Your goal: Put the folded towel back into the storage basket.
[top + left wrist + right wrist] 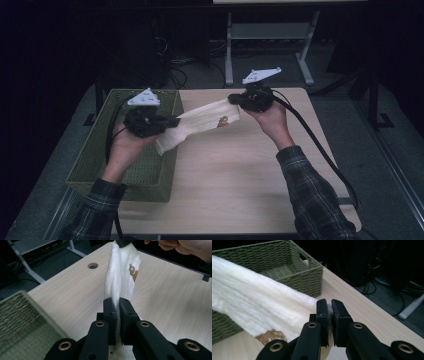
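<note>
- Two tongs hold one white towel [200, 125] up in the air, stretched between them, above the desk [240, 185].
- The left tongs [175, 121] are closed tight on the towel end at about 9 o'clock, just by the green basket [95, 165].
- The right tongs [234, 99] are closed tight on the other end, at about 1 o'clock from the left ones.
- The towel has a small brown picture [222, 121] near the right end.
- In the left gripper view the cloth [120, 277] rises straight out from between the pinched jaws.
- To do this step well, I think both hands should move together and keep the towel a bit tight, so it does not sag or twist.
- Keep squeezing. If one end slips, the towel may flop onto the basket edge.
- Go slow and keep it over the desk or the basket.
</note>
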`<action>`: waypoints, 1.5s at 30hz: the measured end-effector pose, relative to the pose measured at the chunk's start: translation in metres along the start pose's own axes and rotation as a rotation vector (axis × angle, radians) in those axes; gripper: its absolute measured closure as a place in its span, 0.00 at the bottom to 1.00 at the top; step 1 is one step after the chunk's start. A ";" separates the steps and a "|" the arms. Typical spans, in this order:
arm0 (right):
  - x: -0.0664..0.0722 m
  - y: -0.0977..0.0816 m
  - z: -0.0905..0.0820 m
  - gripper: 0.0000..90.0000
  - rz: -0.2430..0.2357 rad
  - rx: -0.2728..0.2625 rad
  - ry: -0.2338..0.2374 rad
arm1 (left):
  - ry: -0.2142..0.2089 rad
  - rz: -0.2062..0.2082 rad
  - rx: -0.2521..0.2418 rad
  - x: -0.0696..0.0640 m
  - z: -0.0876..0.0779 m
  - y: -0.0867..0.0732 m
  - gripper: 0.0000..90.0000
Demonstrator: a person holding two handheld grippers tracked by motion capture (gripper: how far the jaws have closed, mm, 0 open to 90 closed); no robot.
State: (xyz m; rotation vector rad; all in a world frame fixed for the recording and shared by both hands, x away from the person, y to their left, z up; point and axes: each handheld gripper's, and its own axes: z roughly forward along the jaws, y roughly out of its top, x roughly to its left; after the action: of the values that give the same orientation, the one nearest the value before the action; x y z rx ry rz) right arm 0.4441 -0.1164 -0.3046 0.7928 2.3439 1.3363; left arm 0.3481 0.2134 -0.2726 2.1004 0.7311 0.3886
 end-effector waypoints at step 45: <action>0.108 0.072 0.171 0.94 -0.147 0.081 0.213 | 0.184 -0.225 0.065 0.082 -0.099 -0.147 0.94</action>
State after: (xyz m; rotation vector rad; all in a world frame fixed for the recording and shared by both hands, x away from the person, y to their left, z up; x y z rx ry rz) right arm 0.4708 0.0947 -0.3302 0.5091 2.5788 1.3276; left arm 0.3090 0.3947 -0.3325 2.0325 1.0895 0.4415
